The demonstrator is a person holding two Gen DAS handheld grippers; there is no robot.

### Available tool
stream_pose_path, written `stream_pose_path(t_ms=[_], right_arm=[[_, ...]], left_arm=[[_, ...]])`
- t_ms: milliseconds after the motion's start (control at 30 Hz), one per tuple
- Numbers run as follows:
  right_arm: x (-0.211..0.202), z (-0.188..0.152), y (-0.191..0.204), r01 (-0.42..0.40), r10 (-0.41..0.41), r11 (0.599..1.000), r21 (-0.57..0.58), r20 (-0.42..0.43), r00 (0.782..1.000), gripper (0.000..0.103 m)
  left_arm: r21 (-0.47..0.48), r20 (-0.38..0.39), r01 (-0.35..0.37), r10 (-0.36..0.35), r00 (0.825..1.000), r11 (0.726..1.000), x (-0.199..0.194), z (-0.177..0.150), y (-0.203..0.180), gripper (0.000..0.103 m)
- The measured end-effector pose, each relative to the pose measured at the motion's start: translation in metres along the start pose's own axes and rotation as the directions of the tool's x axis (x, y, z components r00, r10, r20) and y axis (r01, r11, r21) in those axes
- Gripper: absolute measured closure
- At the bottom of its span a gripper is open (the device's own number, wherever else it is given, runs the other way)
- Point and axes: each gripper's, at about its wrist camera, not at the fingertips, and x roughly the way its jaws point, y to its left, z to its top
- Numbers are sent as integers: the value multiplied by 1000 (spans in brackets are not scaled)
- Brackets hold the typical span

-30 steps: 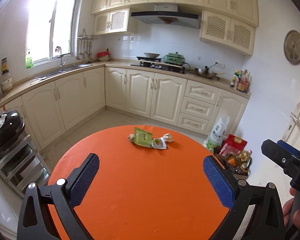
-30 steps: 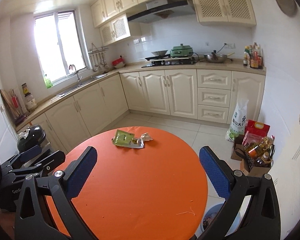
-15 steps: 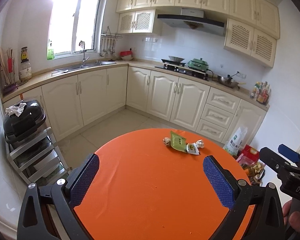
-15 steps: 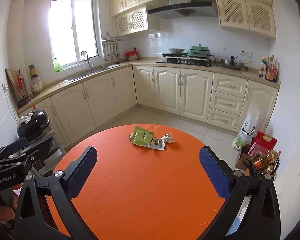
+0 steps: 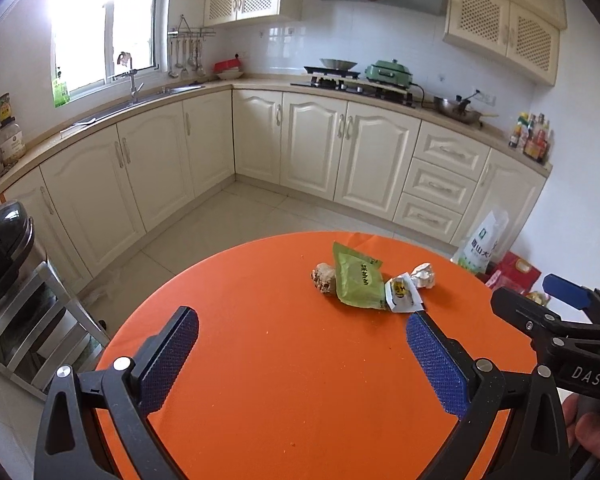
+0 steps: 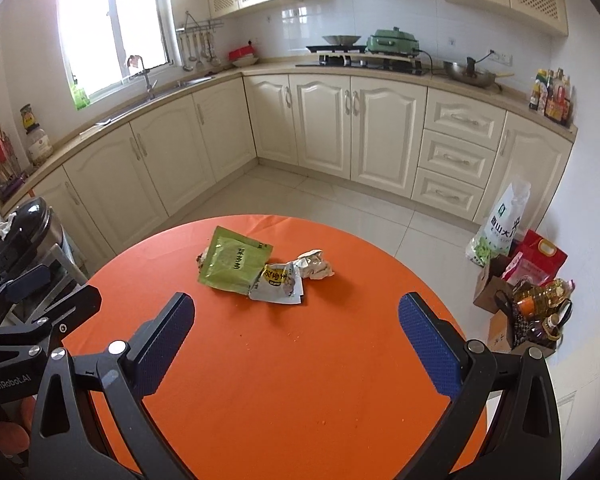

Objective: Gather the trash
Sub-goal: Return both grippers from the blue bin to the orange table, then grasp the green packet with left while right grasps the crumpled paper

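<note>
We hold both the left gripper (image 5: 300, 344) and right gripper (image 6: 296, 320) spread wide, empty; the green packet (image 6: 233, 261), small wrapper (image 6: 278, 282) and crumpled foil (image 6: 316, 266) remain uncollected on the orange table (image 6: 300, 380).

Both cameras look forward and down over the round orange tabletop (image 5: 300, 380) (image 6: 320, 360) from its near side, left and right, sharing the far cream kitchen cupboards (image 5: 312, 148) (image 6: 320, 120).

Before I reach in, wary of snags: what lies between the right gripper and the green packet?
Only bare orange tablecloth with a few crumbs, per the right wrist view, between the open right gripper and the green packet.
</note>
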Motion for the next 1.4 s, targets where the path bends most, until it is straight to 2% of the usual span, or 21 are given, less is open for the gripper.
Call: stream_pose_path(t_ms=[133,267,467,567,633,667,733,800,867,933,1000,1033,1067,1167,1400], right_arm=[[53,6,-13,-2,3,1000,10,-64,998,3],[98,8,-23,-7,10,1000,24,-117,993,12],[138,11,-30,-16,20,999,27,-163,986,20],[152,14,-31,-29,32,999,24,-181,983,30],[158,14,-27,-41,44,999,24,-188,981,41],[161,13,-28,-47,51,999,28,-195,979,50],[162,12,-27,-37,40,999,19,-190,981,58],[161,11,-29,-39,40,999,10,-191,981,65],[158,9,-33,-45,47,999,16,-190,981,66],[154,7,-36,-46,49,999,22,-191,980,66],[151,5,-40,-51,56,998,31,-192,980,66],[150,5,-41,-52,57,998,34,-193,980,66],[148,3,-42,-51,58,998,37,-194,979,66],[140,0,-45,-60,68,997,46,-190,979,66],[125,-9,-37,-81,88,996,42,-189,978,66]], left_arm=[[24,-51,-2,3,999,1000,59,42,-6,1],[65,-85,-13,18,996,998,111,74,-15,1],[129,-111,-16,31,993,992,178,110,-33,1],[147,-121,-6,24,992,989,206,118,-41,1],[164,-129,4,17,991,986,221,116,-47,2],[175,-137,8,16,990,984,232,121,-49,3],[192,-145,14,14,989,981,242,116,-52,4],[206,-160,37,-4,987,978,254,116,-55,9],[216,-182,67,-27,983,974,267,117,-57,24],[209,-204,119,-75,976,971,279,122,-56,29],[214,-189,119,-79,979,969,284,126,-50,34],[209,-179,118,-81,980,971,285,129,-47,43],[199,-167,112,-79,983,974,283,128,-42,56],[145,-144,119,-98,985,982,278,131,-26,76],[86,-103,113,-104,989,990,260,106,-4,80]])
